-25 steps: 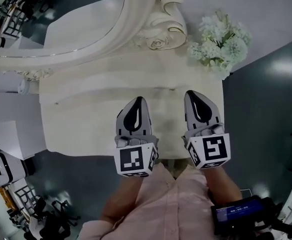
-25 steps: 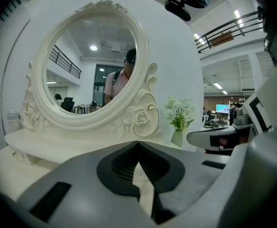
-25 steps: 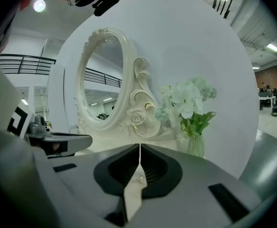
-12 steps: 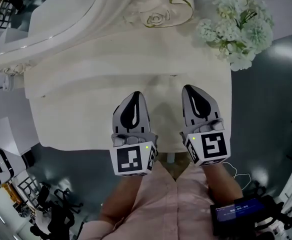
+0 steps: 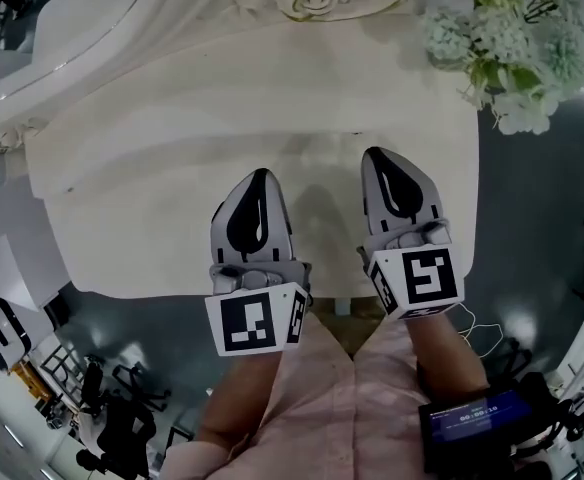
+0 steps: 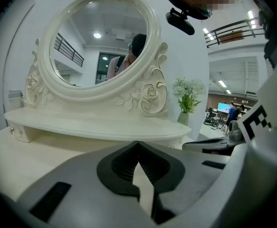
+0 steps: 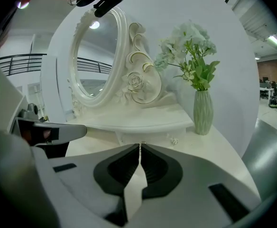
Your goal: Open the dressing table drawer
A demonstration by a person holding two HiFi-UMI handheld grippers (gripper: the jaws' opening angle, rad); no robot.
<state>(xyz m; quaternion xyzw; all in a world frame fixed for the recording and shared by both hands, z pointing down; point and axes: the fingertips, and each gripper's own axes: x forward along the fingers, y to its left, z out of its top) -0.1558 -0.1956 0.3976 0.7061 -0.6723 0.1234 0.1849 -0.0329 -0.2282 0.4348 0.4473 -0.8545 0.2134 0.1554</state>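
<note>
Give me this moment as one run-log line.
left gripper: jaws shut, empty | right gripper: jaws shut, empty | both above dressing table top | small knob ahead of right gripper, untouched

Glossy grey floor (image 5: 542,228), white wall (image 7: 235,65)

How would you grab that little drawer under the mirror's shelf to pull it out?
By the small knob on the drawer front, coming straight at it from the front, level. It looks like the only part sticking out of an otherwise flat face tucked under the shelf. The right tool, nearest it, is shut and would have to open first.
</note>
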